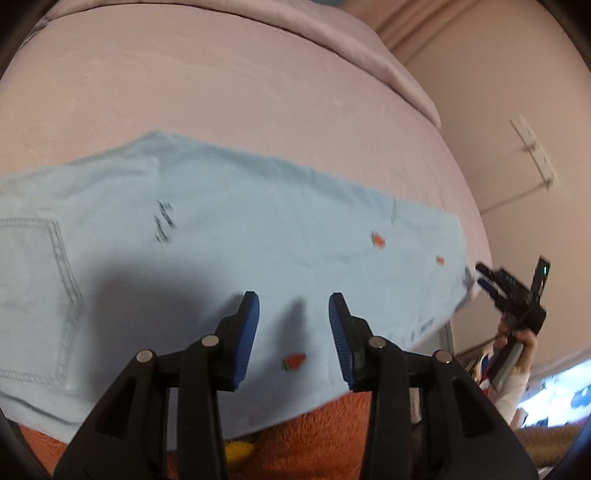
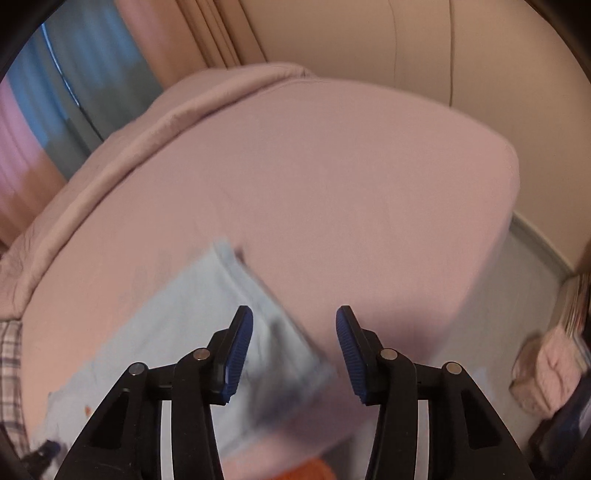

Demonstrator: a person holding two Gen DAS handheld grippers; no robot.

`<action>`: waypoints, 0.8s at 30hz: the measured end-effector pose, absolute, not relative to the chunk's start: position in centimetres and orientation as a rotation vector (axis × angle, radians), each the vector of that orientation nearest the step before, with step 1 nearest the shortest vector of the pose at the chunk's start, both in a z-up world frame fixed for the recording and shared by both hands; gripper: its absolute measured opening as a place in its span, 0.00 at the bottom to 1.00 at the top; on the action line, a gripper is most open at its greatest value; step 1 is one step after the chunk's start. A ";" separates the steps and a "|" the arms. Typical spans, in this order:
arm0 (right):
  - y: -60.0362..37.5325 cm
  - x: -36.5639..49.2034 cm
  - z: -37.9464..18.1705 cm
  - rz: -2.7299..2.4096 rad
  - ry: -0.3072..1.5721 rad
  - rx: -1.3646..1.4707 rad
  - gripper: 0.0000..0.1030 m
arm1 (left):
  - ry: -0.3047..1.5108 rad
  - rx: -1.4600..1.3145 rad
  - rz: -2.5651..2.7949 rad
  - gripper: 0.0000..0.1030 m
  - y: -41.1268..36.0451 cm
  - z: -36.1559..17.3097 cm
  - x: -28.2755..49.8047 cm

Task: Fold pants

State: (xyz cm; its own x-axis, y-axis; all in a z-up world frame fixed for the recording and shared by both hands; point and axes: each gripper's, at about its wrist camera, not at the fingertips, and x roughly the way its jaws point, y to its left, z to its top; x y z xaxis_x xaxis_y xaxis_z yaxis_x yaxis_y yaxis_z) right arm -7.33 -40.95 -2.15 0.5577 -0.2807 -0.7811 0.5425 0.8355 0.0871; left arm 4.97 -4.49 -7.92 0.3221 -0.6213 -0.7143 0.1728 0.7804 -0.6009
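Light blue pants (image 1: 229, 236) with small red strawberry marks lie flat across the pink bed, folded lengthwise, back pocket at the left and leg hem at the right. My left gripper (image 1: 294, 317) is open and empty, just above the pants' near edge. My right gripper (image 2: 294, 332) is open and empty, above the hem end of the pants (image 2: 207, 317). The right gripper also shows in the left wrist view (image 1: 480, 277) beside the hem, at the bed's right edge.
The pink bed sheet (image 1: 240, 99) stretches behind the pants, with a folded duvet (image 1: 332, 33) at the far end. An orange fuzzy fabric (image 1: 325, 424) lies at the near edge. A wall socket strip (image 1: 535, 151) is on the right. Floor and bundled clothes (image 2: 546, 373) lie beside the bed.
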 end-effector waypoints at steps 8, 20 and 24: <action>-40.3 -6.2 -3.9 -0.537 0.888 0.280 0.16 | 1.161 -0.417 -0.532 0.38 -5.5 -9.4 3.3; -41.1 -6.8 -5.4 -0.575 0.864 0.296 0.05 | 1.189 -0.457 -0.541 0.38 -4.7 -9.7 3.8; -41.2 -10.1 -4.2 -0.610 0.822 0.360 0.35 | 1.183 -0.465 -0.493 0.43 -4.1 -9.2 3.7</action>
